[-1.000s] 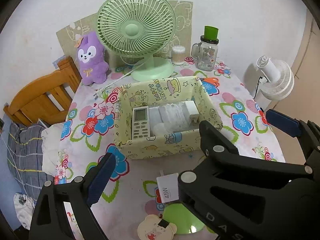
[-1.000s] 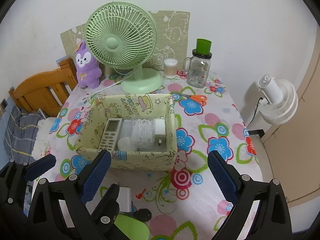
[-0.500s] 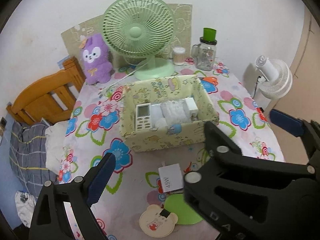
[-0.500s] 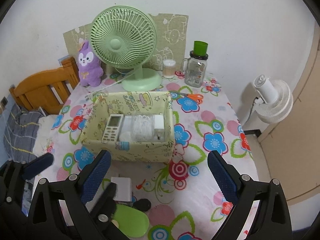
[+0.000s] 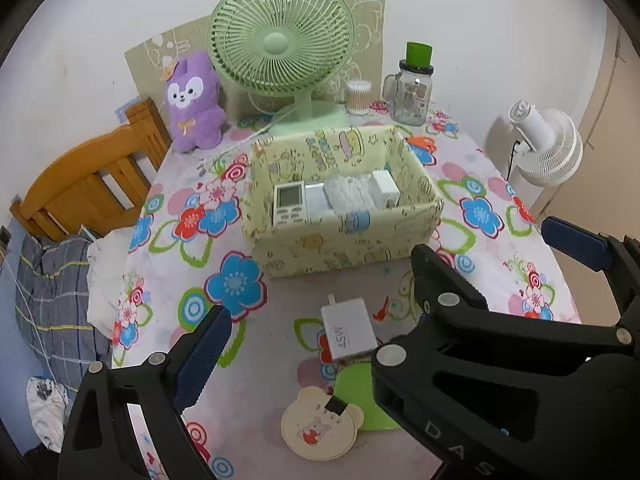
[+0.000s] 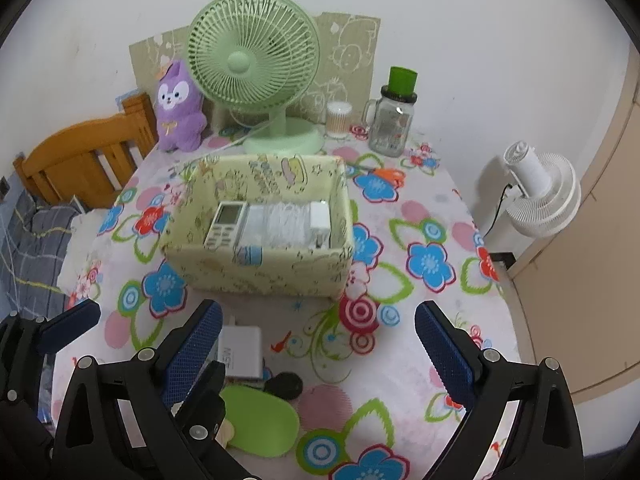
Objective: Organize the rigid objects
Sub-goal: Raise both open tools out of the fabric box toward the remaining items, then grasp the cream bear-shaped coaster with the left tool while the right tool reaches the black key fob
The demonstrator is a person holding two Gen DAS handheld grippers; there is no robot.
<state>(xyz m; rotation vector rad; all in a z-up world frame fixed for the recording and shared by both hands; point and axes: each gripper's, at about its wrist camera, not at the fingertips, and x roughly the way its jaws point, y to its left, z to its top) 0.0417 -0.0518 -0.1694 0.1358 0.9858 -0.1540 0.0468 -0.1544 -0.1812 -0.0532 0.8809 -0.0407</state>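
I have both grippers hovering over the near edge of the counter (image 6: 420, 344), angled down. My left gripper (image 5: 320, 316) has its blue pads spread wide with nothing between them. My right gripper (image 6: 318, 344) is likewise wide apart and empty; in the left wrist view its black frame fills the near right corner.

Just ahead of the left gripper lies a white charger (image 5: 348, 332) marked 45W, flat on the flowered cloth, prongs pointing far. Touching its near edge is a green oval piece (image 5: 360, 396), and to the left of that, overlapping it, a round bear-shaped card (image 5: 316, 428). From the right wrist view a small black object (image 6: 285, 385) sits just right of the charger.

Farther out, mid-counter, stands the yellow patterned box (image 5: 344, 248). Inside it, left to right, are a white remote (image 5: 289, 202), a folded white bundle (image 5: 348, 196) and a second white adapter (image 5: 385, 191).

At the far edge, left to right: a purple plush (image 5: 194, 104), a green desk fan (image 5: 280, 40), a cotton swab jar (image 5: 358, 97) and a glass mug with a green lid (image 5: 412, 88). Orange scissors (image 6: 390, 174) lie right of the box. A white floor fan (image 5: 548, 148) stands off the counter's right side, a wooden chair (image 5: 88, 184) on the left.
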